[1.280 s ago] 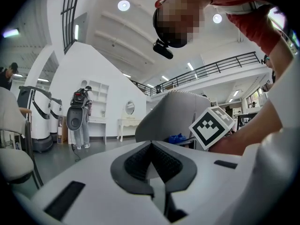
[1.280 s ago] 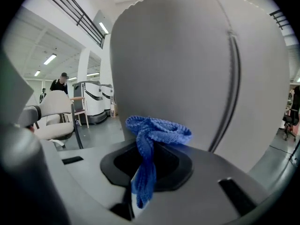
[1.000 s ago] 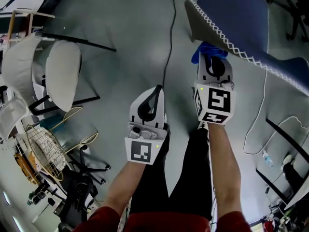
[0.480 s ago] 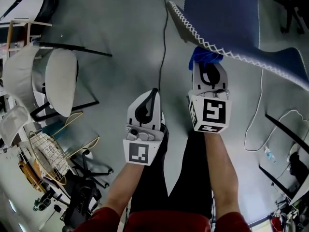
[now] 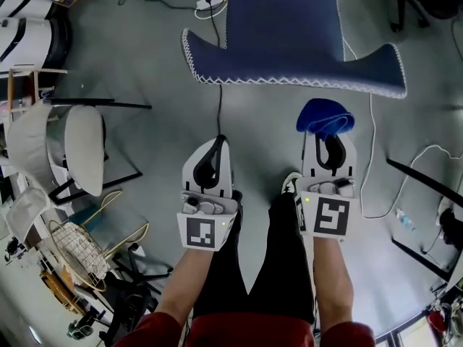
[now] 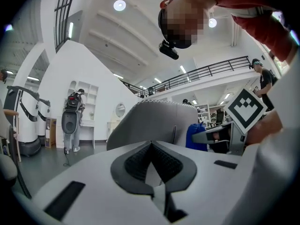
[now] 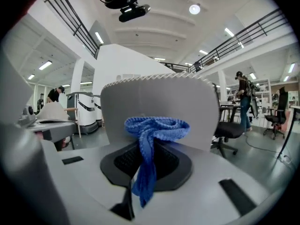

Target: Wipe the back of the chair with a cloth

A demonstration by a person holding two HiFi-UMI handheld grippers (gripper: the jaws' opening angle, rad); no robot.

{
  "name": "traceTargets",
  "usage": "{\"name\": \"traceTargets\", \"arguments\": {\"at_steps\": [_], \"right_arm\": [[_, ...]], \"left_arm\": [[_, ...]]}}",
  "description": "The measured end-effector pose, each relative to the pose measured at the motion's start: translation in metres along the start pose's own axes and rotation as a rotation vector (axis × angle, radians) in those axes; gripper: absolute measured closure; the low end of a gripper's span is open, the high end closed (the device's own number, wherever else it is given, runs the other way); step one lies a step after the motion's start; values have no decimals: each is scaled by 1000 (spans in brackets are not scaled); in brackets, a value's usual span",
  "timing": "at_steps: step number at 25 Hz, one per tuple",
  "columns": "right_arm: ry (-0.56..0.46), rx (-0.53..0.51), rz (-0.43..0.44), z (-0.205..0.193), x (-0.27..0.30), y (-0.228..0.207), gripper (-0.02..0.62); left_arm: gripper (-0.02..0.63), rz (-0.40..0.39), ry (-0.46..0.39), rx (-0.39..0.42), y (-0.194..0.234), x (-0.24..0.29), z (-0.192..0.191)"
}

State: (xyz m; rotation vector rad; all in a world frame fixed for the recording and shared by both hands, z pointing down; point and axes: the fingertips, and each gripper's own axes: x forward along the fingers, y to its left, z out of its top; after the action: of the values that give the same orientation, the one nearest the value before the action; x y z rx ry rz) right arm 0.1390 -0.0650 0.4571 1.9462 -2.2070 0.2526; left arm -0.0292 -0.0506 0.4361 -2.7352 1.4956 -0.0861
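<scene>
The blue chair (image 5: 283, 27) stands ahead of me in the head view, its back's top edge (image 5: 289, 84) trimmed with white zigzag stitching. My right gripper (image 5: 327, 137) is shut on a bunched blue cloth (image 5: 325, 117), a short way in front of that edge and not touching it. In the right gripper view the cloth (image 7: 151, 134) hangs from the jaws before the grey rear face of the chair back (image 7: 159, 102). My left gripper (image 5: 214, 149) is shut and holds nothing, lower and to the left. The left gripper view shows the chair back (image 6: 150, 121) and the cloth (image 6: 196, 136) beyond it.
White shell chairs (image 5: 83, 147) and a wire basket (image 5: 72, 238) crowd the left side. A black cable (image 5: 219, 110) runs over the grey floor from a power strip (image 5: 210, 2). A white cable (image 5: 383, 194) loops at the right. Other people stand far off.
The chair has shifted from the upper right to the centre top of the head view. The cloth, earlier against the chair's edge, now sits apart from it. Both grippers stay shut.
</scene>
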Motion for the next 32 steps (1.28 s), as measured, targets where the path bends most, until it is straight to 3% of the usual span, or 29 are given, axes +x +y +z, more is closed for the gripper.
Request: {"name": "traceTargets", "arguments": {"at_steps": [6,17,32], "right_arm": [[-54,-3,-124,35,-22,-68,535],[-63,-43,-132,61,-11,-79,535],[-52,-44,-30,74,15,43,534]], "left_arm": [[592,-20,-21,4,-17,11,16],[592,-16,-22,17,-23,8,30],[592,74,-24,12,60,-52,28]]}}
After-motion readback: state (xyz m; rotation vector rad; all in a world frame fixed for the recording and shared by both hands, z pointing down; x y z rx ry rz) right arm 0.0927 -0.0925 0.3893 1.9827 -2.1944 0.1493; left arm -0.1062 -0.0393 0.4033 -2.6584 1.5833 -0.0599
